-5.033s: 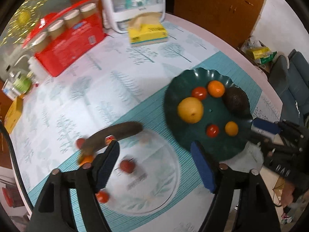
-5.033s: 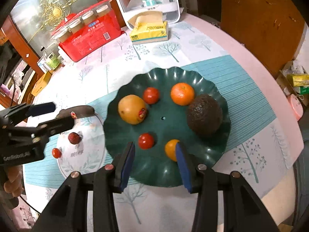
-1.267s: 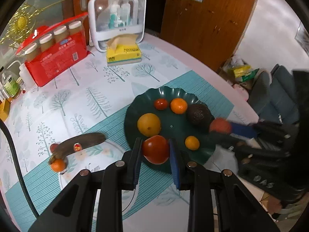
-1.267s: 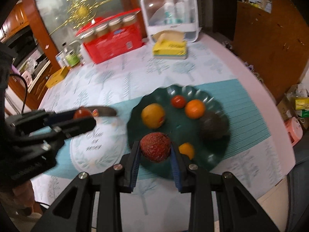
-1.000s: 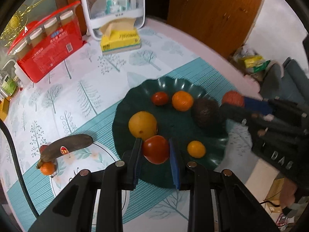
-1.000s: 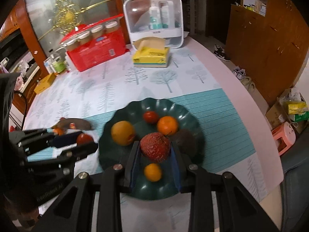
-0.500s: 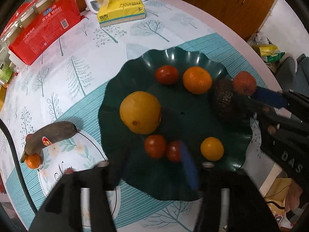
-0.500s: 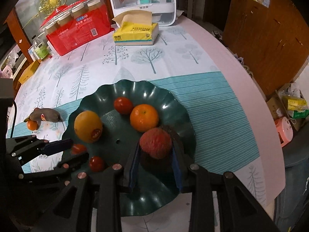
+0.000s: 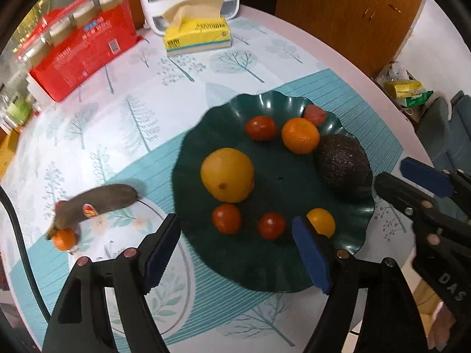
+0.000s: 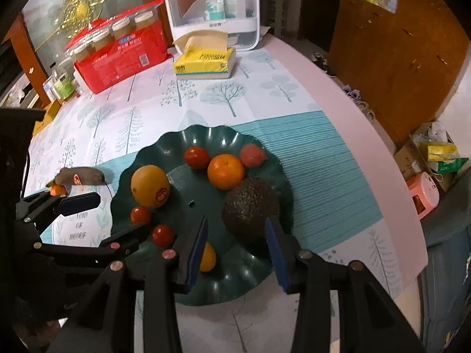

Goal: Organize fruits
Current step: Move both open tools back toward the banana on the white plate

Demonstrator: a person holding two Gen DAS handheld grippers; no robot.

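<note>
The dark green wavy plate [image 9: 206, 135] holds a large yellow citrus [image 9: 226, 175], an orange [image 9: 300, 135], a dark avocado [image 9: 343, 161], a small yellow-orange fruit [image 9: 321, 222] and three tomatoes. The nearest tomato [image 9: 271, 226] lies just beyond my left gripper [image 9: 235, 250], whose jaws are opening with nothing between them. A rough red lychee [image 10: 252, 155] rests at the plate's far rim. My right gripper [image 10: 235, 250] hangs over the plate's near side with the avocado [image 10: 250, 206] past its tips. Its jaws are opening and hold nothing.
A dark overripe banana [image 9: 97, 201] and a small orange [image 9: 63, 239] lie left of the green plate beside a clear patterned plate [image 9: 123, 226]. A yellow tissue box [image 9: 197, 33], a red package [image 9: 79, 50] and a white organiser [image 10: 212, 6] stand at the back. The table edge curves on the right.
My left gripper has let go of its tomato and my right gripper has let go of the lychee. Both fruits now lie on the green plate. Both pairs of jaws have spread apart.
</note>
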